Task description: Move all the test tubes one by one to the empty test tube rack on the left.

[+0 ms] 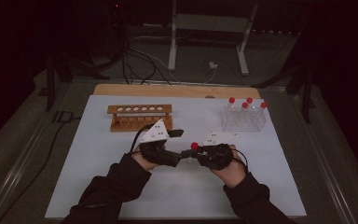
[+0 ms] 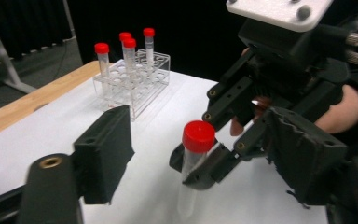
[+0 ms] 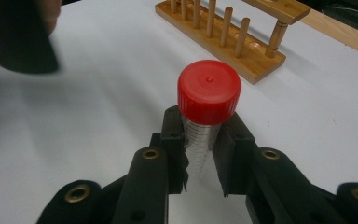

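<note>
Clamped upright in the right gripper (image 3: pixel 200 158), a red-capped tube (image 3: pixel 208 100) is held above the white mat (image 1: pixel 98 154). Left gripper (image 2: pixel 205 149), open, is positioned around it. A handover is judged underway; squeezing shut is needed next.

No readable text, labels, brands, numbers or signs. The tube (image 3: pixel 200 140) clamped in the right gripper (image 3: pixel 200 158) bears fine graduation lines on its clear wall, but any figures beside them are too small and blurred to read. Its red cap (image 3: pixel 209 91) is plain, with just a small moulded dot in the middle.
</note>
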The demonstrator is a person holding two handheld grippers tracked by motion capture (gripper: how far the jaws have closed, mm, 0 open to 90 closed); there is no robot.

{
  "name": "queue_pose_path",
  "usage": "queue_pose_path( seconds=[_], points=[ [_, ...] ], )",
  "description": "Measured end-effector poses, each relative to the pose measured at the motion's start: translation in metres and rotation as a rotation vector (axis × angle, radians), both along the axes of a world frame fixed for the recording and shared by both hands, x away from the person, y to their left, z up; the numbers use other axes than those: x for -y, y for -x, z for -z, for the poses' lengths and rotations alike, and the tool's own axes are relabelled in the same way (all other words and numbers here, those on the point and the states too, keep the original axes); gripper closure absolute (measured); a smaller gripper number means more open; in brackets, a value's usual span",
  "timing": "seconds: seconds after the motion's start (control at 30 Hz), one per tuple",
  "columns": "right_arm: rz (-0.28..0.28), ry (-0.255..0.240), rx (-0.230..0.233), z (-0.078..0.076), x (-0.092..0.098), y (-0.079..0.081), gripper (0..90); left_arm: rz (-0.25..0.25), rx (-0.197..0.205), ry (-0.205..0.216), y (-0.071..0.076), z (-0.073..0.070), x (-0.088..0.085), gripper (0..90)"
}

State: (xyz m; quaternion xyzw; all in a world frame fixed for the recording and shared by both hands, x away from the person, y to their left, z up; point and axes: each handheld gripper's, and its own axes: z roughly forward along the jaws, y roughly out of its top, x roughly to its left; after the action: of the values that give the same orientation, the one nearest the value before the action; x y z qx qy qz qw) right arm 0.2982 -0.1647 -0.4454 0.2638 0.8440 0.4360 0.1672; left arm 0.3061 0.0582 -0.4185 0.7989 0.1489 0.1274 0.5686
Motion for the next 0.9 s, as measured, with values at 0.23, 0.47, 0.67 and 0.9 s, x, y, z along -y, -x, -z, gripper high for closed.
queue_pose_path(
  seconds=[0.23, 0.47, 0.67, 0.9],
  points=[
    [-0.004, -0.002, -0.004, 0.000, 0.000, 0.000, 74.6, -0.007, 0.005, -0.035, -0.003, 0.003, 0.013, 43.4],
    [-0.004, -0.003, -0.003, 0.000, 0.000, 0.001, 74.6, -0.008, 0.003, -0.061, -0.004, 0.009, 0.023, 53.2],
    [-0.003, -0.004, 0.002, -0.002, 0.000, 0.002, 74.6, -0.007, 0.006, -0.079, -0.004, 0.012, 0.027, 63.2],
    [0.002, -0.004, 0.001, -0.001, 0.001, 0.001, 74.6, 0.001, 0.011, -0.082, -0.005, 0.012, 0.027, 71.4]
  ],
)
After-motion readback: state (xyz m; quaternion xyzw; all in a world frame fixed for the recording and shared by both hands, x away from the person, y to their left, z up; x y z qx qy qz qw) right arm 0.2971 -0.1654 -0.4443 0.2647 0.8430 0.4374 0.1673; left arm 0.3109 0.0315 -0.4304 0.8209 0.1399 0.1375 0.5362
